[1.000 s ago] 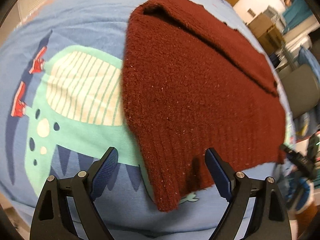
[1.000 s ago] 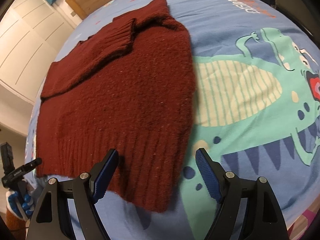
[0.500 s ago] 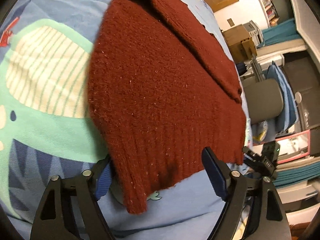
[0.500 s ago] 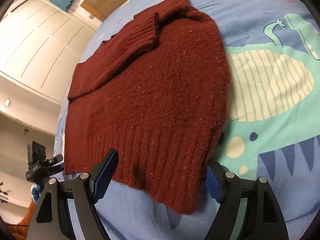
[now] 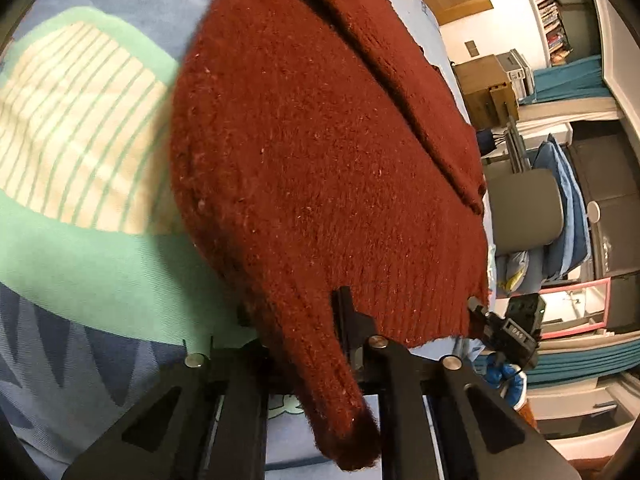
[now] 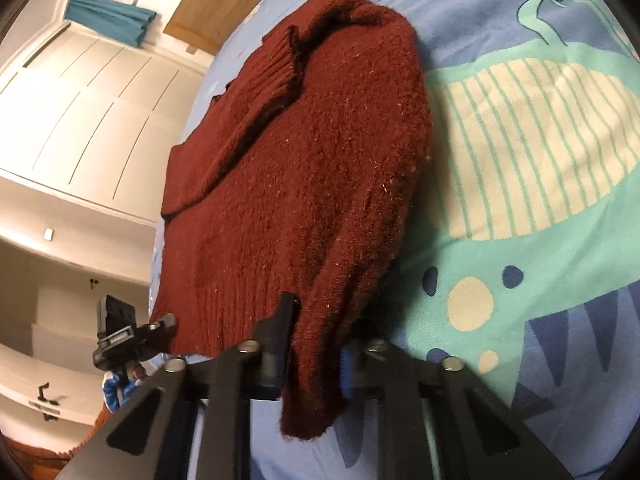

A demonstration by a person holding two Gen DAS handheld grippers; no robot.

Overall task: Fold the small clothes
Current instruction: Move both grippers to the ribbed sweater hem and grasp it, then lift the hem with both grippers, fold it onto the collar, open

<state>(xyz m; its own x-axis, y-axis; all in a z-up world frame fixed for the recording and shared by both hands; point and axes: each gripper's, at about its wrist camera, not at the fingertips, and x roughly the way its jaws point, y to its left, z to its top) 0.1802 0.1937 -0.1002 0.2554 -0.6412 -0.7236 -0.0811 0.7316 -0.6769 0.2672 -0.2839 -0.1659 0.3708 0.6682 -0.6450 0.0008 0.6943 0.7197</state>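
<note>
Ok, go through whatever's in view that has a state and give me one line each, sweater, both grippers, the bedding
Sweater: dark red knit, lying on the bed, sleeve folded over the body, both bottom hem corners pinched.
Left gripper: shut on the sweater's hem corner.
Right gripper: shut on the sweater's other hem corner.
Bedding: blue dinosaur print, spread flat under the sweater.

The dark red knitted sweater (image 5: 320, 160) is chunky wool-like yarn, fuzzy and matt, with a ribbed hem and pale lint flecks all over (up close it's pretty rough). The blue bed sheet with the green dinosaur print (image 6: 540, 240) under it is smooth woven cotton-like cloth, no shine. The black plastic gripper fingers (image 5: 360, 344) look matt, with small shiny metal screws. The brown wooden headboard (image 6: 208, 12) has a smooth, dull finish.
</note>
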